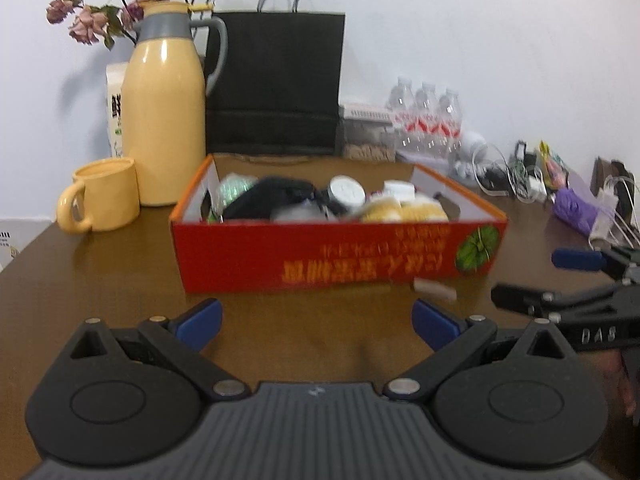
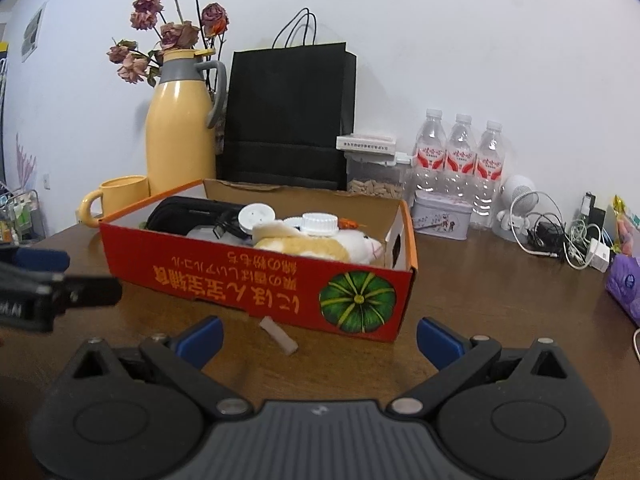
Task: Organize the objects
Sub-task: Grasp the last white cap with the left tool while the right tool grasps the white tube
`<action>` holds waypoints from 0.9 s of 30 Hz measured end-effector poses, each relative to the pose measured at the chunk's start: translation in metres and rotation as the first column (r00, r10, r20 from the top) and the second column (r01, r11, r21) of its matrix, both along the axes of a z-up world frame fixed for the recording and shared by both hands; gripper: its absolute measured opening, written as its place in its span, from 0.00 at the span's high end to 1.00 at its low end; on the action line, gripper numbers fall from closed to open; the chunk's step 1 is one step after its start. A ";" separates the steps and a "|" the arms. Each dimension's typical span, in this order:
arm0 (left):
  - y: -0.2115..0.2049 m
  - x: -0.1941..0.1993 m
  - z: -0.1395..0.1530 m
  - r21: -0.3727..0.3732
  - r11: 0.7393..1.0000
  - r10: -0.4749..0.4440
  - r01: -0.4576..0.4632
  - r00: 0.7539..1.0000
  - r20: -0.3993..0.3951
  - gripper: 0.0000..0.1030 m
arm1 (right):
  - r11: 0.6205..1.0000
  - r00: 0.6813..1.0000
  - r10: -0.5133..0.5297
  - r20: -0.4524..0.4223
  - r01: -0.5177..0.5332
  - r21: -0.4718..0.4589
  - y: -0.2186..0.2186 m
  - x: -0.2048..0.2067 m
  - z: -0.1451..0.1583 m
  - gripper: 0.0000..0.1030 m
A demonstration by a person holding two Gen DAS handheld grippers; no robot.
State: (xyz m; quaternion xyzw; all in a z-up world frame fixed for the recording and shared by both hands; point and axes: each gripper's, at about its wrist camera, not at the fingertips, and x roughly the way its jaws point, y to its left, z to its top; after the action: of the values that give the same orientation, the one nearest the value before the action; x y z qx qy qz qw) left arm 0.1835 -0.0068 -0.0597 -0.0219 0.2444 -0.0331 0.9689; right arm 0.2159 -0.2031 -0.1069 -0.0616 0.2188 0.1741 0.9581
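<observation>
A red cardboard box [image 1: 320, 258] [image 2: 224, 276] sits on the brown table, holding a plush toy [image 2: 316, 246], a black pouch [image 2: 188, 212], white lids and other small items. A small pale cylinder [image 1: 434, 289] [image 2: 279, 336] lies on the table just in front of the box. My left gripper [image 1: 316, 322] hovers open before the box with nothing between its fingers. My right gripper [image 2: 318, 338] is open too, just behind the cylinder, and shows at the right edge of the left wrist view [image 1: 540, 276].
Behind the box stand a yellow thermos jug [image 2: 180, 128], a yellow mug [image 2: 116, 196], a black paper bag [image 2: 288, 116], three water bottles [image 2: 460, 160] and a tin [image 2: 440, 216]. Cables and chargers [image 2: 568, 240] and a purple pack [image 2: 624, 284] crowd the right side.
</observation>
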 end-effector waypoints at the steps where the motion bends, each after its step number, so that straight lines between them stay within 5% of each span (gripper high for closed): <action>1: -0.001 -0.002 -0.002 0.005 1.000 -0.001 0.001 1.000 -0.018 0.00 | 1.000 1.000 -0.003 -0.006 0.003 0.000 -0.001 -0.001 -0.001 0.00; 12: -0.008 -0.012 -0.026 0.023 1.000 0.011 -0.007 0.981 -0.193 0.00 | 1.000 0.999 -0.019 -0.035 0.019 -0.007 -0.009 -0.009 -0.006 0.00; 18: -0.014 -0.015 -0.026 0.045 0.999 0.023 -0.015 0.984 -0.179 0.25 | 1.000 0.998 -0.021 -0.055 0.020 -0.013 -0.009 -0.007 -0.008 0.00; 23: -0.018 -0.019 -0.024 0.054 0.998 0.032 -0.024 0.988 -0.153 0.71 | 1.000 0.998 -0.016 -0.061 0.015 -0.015 -0.008 -0.007 -0.010 0.00; 27: -0.014 -0.015 -0.022 0.030 0.999 0.048 -0.044 0.987 -0.153 0.71 | 1.000 0.998 -0.011 -0.066 0.009 -0.019 -0.007 -0.006 -0.011 0.00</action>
State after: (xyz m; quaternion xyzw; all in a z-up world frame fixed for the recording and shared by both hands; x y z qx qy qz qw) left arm 0.1685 -0.0210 -0.0820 -0.0173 0.3183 -0.0058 0.9478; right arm 0.2099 -0.2102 -0.1178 -0.0635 0.2521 0.1692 0.9507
